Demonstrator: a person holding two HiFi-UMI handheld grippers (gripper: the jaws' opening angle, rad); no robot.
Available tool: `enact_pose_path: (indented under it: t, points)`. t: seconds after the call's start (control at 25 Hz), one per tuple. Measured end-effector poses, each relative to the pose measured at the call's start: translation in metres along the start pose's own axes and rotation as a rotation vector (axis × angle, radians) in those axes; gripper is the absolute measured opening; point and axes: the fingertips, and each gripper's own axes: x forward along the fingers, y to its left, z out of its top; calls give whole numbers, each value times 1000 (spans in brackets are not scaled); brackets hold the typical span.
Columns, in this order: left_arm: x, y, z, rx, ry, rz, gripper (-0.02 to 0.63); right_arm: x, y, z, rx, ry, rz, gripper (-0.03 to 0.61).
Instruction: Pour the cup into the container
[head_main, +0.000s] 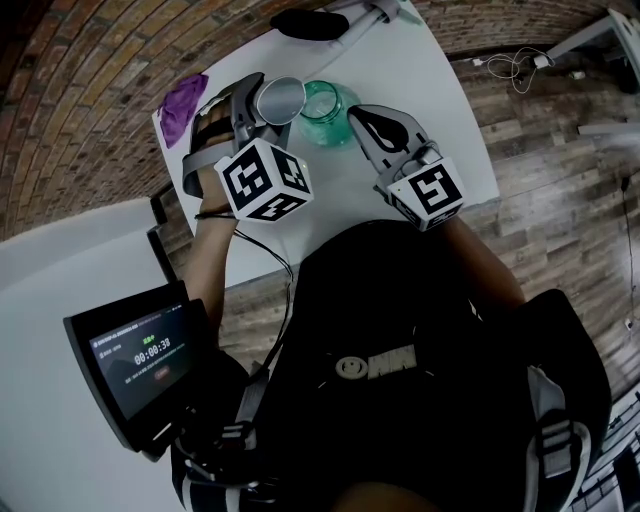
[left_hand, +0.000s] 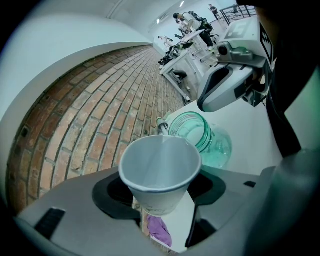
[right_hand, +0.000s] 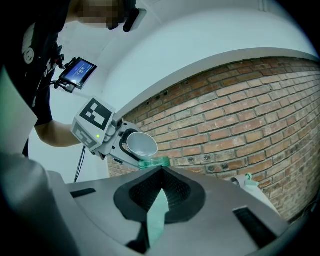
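Head view: I am holding the left gripper (head_main: 262, 100) over the white table (head_main: 440, 95), and its jaws are pinching a white paper cup (head_main: 281, 99) by the sides. The cup is tipping with its mouth toward a green-tinted glass jar (head_main: 325, 112) that is standing just beside it. The right gripper (head_main: 358, 118) is sitting at the jar's other side with its tips drawn together and nothing between them. A purple cloth (head_main: 183, 103) is lying at the table's left corner, near the left gripper, and a black object (head_main: 308, 24) is resting at the far edge. Bare white tabletop is stretching to the right of the right gripper and back toward my body.

Left gripper view: the cup is filling the space between the jaws, tapered, with a rolled rim, and its inside is showing plain white. Its far lip is overlapping the jar's wide, open mouth. The brick-patterned floor (left_hand: 90, 125) is running past the table's edge on the left, while open tabletop is lying to the right of the jar.

Right gripper view: the jaws are meeting at their tips, and only a sliver of green is showing through the slit behind them. Beyond the tips, the tilted cup's rim is hanging just above the jar's rim.
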Motion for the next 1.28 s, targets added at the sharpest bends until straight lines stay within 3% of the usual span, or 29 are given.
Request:
enact_pose_path:
  t: [1.28]
  points:
    - [1,-1,0,22,11,11,302,5,4,2,6,-7,9,0]
